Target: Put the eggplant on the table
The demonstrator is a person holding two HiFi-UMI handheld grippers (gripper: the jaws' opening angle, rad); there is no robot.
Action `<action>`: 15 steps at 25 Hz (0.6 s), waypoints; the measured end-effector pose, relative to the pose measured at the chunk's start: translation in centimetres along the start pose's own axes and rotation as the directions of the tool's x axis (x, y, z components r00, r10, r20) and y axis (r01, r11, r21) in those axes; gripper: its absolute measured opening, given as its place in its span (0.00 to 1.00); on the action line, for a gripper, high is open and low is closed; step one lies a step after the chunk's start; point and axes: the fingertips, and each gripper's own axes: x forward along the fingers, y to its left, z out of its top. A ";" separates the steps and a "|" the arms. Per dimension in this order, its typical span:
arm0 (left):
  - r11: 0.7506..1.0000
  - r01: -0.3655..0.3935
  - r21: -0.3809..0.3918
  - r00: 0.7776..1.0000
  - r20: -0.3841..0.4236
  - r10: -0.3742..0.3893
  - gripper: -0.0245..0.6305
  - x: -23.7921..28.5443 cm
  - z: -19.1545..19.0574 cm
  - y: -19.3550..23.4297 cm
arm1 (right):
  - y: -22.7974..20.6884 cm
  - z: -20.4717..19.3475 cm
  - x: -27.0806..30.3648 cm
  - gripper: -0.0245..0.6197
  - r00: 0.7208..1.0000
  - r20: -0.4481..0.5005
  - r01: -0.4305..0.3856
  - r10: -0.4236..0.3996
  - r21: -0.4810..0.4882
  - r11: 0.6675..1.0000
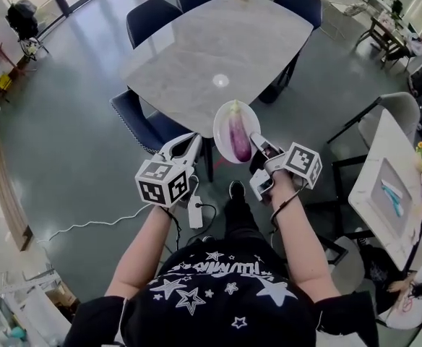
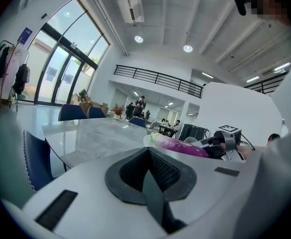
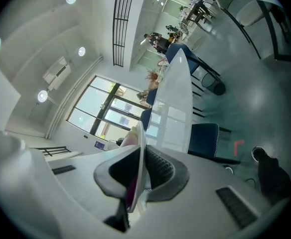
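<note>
Head view: shows the eggplant (image 1: 238, 137) lying on a white plate (image 1: 222, 125), long axis running 12 to 6 o'clock, held up by the near edge of the worktop (image 1: 196, 56). Lies at 11 o'clock of the right hand-held gripper (image 1: 258, 142) and at 2 o'clock of the left hand-held gripper (image 1: 194, 141); nearer the right.

Left gripper view: shows jaws pressed together, nothing between.

Right gripper view: shows jaws clamped on the plate rim, purple skin just beside. Likely calls for carrying the load toward 12 o'clock.
</note>
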 end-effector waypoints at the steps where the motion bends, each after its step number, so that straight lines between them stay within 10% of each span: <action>1: 1.000 -0.002 0.001 1.000 -0.003 0.002 0.05 0.8 0.1 0.5 | -0.2 0.4 0.8 0.09 1.000 -0.006 -0.002 0.002 0.000 1.000; 15: 1.000 -0.017 0.010 1.000 -0.020 0.017 0.05 14.9 4.5 3.4 | -3.2 12.8 8.5 0.09 1.000 -0.026 -0.010 0.010 0.004 1.000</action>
